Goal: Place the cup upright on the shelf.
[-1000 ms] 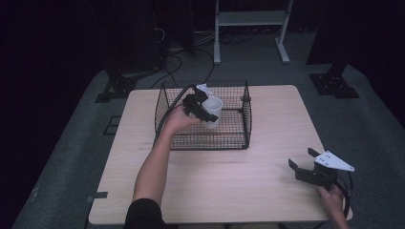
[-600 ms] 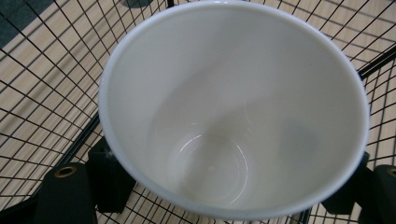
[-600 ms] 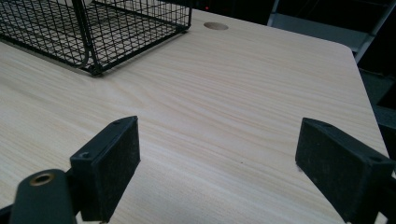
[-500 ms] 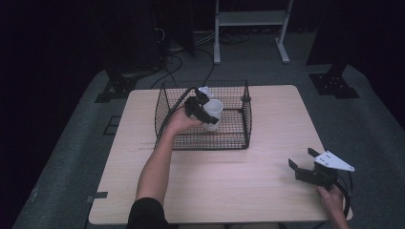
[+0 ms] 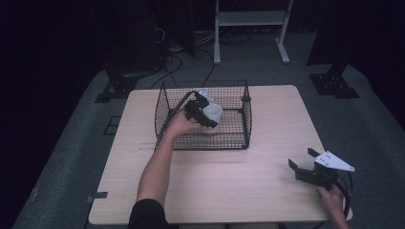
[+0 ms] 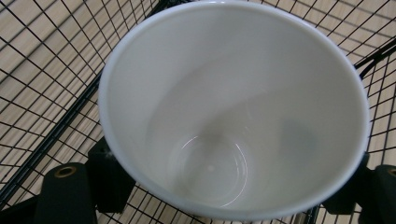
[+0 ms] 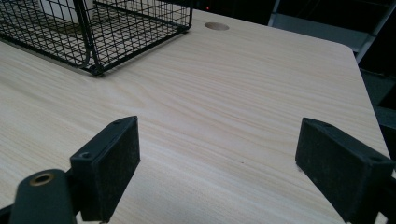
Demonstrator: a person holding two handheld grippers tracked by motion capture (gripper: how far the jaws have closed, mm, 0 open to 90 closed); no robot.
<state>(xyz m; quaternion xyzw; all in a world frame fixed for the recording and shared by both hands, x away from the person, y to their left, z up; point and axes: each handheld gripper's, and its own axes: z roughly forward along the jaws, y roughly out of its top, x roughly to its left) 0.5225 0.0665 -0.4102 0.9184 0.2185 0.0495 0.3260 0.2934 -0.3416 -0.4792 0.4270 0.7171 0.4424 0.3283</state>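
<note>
Left tongs [image 5: 206,116] pinching white ceramic cup [image 5: 212,114] by its sides, inside black wire mesh basket [image 5: 246,121] on pale wooden table [image 5: 267,157]. Cup mouth faces left tongs' camera, empty white interior [image 6: 219,140]. Right tongs [image 5: 305,164] spread wide, nothing between, low over table near right front corner, well apart from basket.

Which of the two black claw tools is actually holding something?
The left gripper, held over the wire basket, is clamped on a white cup. The right gripper near the table's corner stands wide open with nothing between its jaws.
</note>
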